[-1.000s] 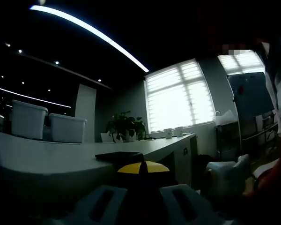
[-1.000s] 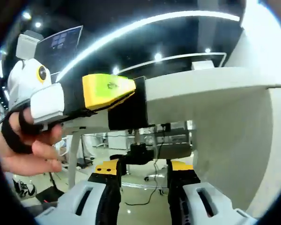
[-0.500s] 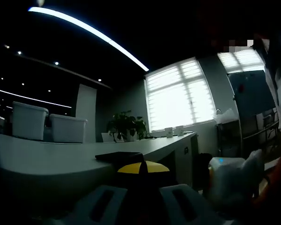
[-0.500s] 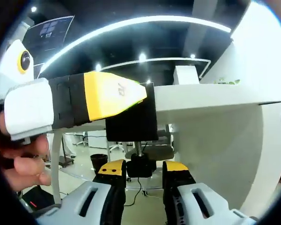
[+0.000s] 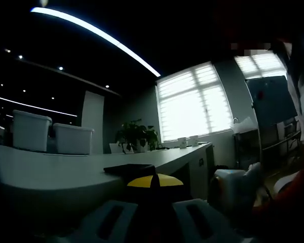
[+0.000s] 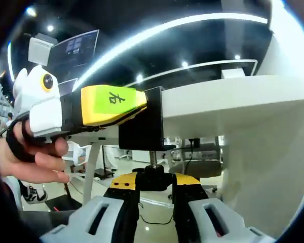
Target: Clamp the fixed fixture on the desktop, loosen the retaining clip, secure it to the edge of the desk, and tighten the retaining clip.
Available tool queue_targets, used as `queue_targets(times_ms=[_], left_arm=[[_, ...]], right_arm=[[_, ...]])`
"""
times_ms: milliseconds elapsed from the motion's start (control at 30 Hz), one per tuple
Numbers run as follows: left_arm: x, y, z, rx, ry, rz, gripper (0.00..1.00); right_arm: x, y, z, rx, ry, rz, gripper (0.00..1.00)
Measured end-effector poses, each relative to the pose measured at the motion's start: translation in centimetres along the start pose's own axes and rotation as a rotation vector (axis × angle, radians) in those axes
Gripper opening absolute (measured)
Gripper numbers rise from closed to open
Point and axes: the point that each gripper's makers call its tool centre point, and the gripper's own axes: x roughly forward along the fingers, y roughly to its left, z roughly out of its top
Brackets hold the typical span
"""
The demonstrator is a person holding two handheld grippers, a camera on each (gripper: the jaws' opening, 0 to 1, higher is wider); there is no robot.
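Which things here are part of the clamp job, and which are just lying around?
Job: black C-shaped clamp fixture; its black screw knob; white desk edge; left gripper; right gripper.
Lying about: two white bins; potted green plant; white cups.

Left tongs (image 5: 153, 188) closed at the desk (image 5: 50, 174) edge.

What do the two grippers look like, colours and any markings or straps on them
The right gripper has pale grey jaw bodies with dark slots, black inner faces and yellow tips. The left gripper has a white housing, a black midsection and a yellow tip under a green label with a dark character. A black strap wraps the hand holding it.
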Motion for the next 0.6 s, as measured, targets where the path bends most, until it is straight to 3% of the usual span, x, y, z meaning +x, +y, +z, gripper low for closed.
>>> queue_targets(times_ms=[100,267,433,600], left_arm=[[-0.04,0.03,-0.01,-0.003,-0.001,0.003,0.01],[-0.05,0.03,-0.03,-0.002,-0.002,0.005,0.01],[-0.04,0.04,-0.05,-0.002,0.002,0.005,0.01],[-0.05,0.03,-0.05,0.004,0.006,0.002,0.01]], right_arm=[[0.17,0.14,-0.05,0.032,0.006,0.122,0.24],[0.27,0.20,-0.06,0.042,0.029,0.221,0.24],[0.16,0.52,-0.07,0.048,0.033,0.245,0.24],[-0.14,0.61,-0.17,0.060,0.031,0.195,0.25]])
